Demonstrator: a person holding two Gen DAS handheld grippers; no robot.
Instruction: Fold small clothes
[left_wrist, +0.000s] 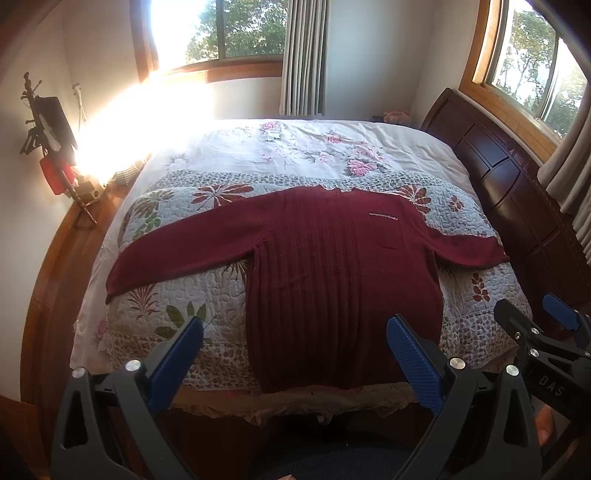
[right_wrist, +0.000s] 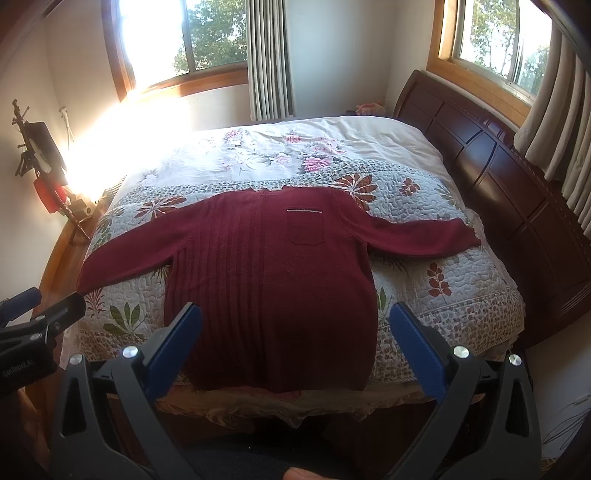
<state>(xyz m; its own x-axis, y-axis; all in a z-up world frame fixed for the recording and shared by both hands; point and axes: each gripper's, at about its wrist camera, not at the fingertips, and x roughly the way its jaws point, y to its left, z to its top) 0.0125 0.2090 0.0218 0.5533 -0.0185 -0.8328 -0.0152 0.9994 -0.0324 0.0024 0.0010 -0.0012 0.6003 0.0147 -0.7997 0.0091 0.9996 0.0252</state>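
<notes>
A dark red sweater (left_wrist: 325, 280) is seen laid flat on the bed (left_wrist: 388, 147), front side up, its hem reaching the near edge and its collar pointed toward the far edge. Both sleeves are spread wide: one is stretched toward the left edge of the bed, the other toward the right edge by the dark wooden headboard (left_wrist: 517, 192). A chest pocket (right_wrist: 304, 227) with a pale trim line is shown on the right half of the front, and vertical ribs are seen running down the left half. The sweater is carried by a quilted floral bedspread (left_wrist: 207, 295) that covers the near part of the bed; a pale flowered sheet (right_wrist: 280, 155) is left exposed toward the far edge.

The left gripper (left_wrist: 295, 347) is held above the near edge, over the hem, its blue-padded jaws set wide apart with nothing between them. The right gripper (right_wrist: 295, 332) is held likewise over the lower body of the sweater, jaws spread and empty. Neither is touching the fabric. Strong sunlight is thrown across the far left corner from a window (right_wrist: 184, 37)
</notes>
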